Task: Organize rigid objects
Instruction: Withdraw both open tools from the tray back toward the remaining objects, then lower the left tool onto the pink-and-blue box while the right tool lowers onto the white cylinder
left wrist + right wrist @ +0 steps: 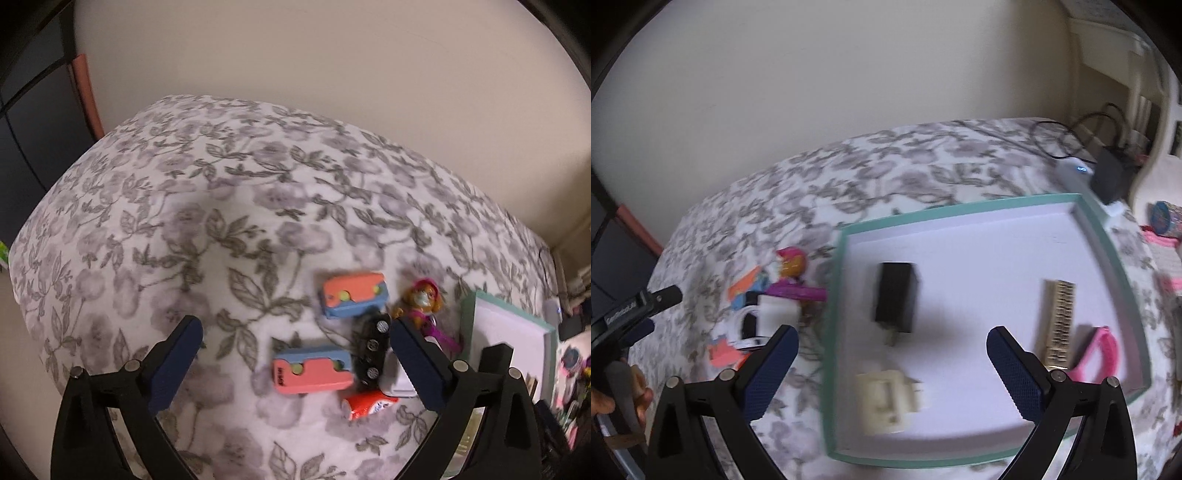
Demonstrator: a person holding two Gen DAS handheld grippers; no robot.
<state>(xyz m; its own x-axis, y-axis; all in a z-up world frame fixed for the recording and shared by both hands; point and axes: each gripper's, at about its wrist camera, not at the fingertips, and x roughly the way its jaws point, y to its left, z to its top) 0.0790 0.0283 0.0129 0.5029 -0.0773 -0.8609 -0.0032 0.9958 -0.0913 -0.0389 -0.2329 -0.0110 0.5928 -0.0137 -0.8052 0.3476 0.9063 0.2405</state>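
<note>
Sorting under way: right gripper (892,363) gapes empty above the teal-rimmed white tray (960,210); left gripper (295,354), also released, should next take 1 coral-and-blue block (312,371).

- The left gripper (295,354) is spread wide, nothing between its blue-padded fingers (176,363), which point forward and down.
- The right gripper (892,363) is also spread wide and holds nothing.
- In the right wrist view, the left gripper shows at the far left edge, with the person's left hand (613,398) wrapped around its handle.
</note>
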